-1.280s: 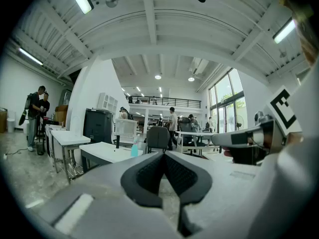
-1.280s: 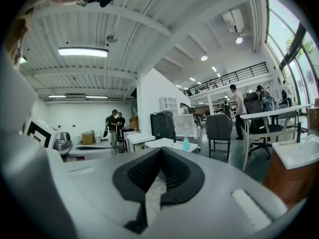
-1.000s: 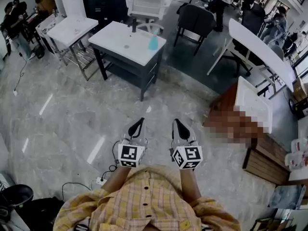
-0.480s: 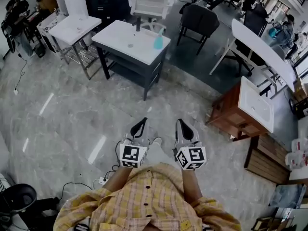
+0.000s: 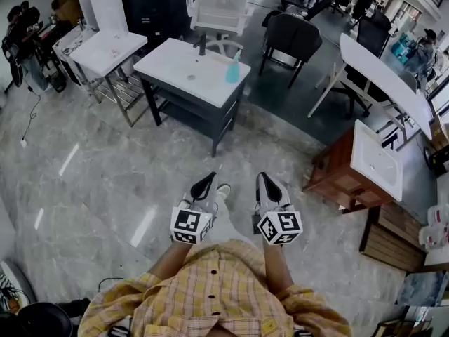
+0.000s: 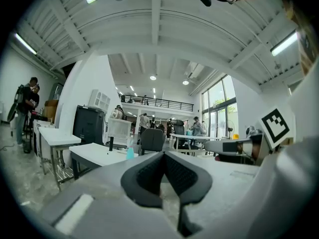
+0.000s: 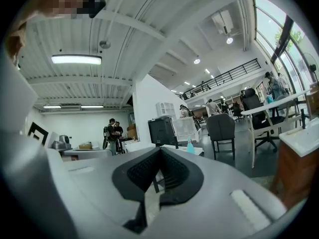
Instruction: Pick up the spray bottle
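Observation:
A light blue spray bottle (image 5: pixel 232 69) stands upright near the right end of a white-topped dark table (image 5: pixel 175 65), far ahead of both grippers. It shows small in the left gripper view (image 6: pixel 130 152) and in the right gripper view (image 7: pixel 190 146). My left gripper (image 5: pixel 205 181) and right gripper (image 5: pixel 264 181) are held side by side in front of the person's yellow checked shirt, pointing level toward the table. Both are shut with nothing between the pads, as the left gripper (image 6: pixel 163 156) and right gripper (image 7: pixel 160 151) views show.
A dark faucet (image 5: pixel 202 44) rises from the table's back edge. A white chair (image 5: pixel 217 5) and a black chair (image 5: pixel 291 37) stand behind it. A second white stand (image 5: pixel 105 48) is at left, a wooden cabinet with a basin (image 5: pixel 351 167) at right. People stand far left.
The table and bottle have drawn nearer and lower in the head view as the person walks forward. A shoe now shows between the grippers. Both grippers stay shut.

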The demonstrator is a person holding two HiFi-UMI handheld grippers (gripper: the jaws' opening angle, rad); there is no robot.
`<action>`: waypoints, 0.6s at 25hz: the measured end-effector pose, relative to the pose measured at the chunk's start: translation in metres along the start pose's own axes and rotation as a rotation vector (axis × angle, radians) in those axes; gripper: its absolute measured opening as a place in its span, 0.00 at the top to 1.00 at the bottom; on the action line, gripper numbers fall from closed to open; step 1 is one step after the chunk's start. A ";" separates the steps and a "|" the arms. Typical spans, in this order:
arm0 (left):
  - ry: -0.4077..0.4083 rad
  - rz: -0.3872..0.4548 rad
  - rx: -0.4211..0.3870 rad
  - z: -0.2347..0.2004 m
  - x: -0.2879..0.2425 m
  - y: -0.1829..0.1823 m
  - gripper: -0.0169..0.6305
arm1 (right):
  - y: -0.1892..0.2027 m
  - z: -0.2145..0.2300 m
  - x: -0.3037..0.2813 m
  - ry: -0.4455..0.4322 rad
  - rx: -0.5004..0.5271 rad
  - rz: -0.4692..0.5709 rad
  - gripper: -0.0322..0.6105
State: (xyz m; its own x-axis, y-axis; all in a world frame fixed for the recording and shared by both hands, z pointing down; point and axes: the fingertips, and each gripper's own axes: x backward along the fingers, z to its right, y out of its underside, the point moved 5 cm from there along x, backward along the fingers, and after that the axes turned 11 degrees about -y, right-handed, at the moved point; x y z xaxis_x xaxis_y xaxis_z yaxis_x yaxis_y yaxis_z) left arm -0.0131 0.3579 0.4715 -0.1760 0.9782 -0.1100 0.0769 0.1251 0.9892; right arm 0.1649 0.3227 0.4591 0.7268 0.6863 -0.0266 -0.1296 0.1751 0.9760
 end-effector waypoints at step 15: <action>0.000 -0.016 -0.008 -0.083 -0.178 -0.032 0.97 | -0.031 0.092 -0.174 -0.065 -0.028 0.025 0.95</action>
State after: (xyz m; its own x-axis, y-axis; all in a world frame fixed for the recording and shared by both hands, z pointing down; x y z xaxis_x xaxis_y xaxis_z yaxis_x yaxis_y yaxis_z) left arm -0.0654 0.1659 0.4674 -0.1773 0.9760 -0.1261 0.0659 0.1396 0.9880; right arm 0.1047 0.1329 0.4535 0.7655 0.6433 0.0129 -0.1662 0.1783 0.9698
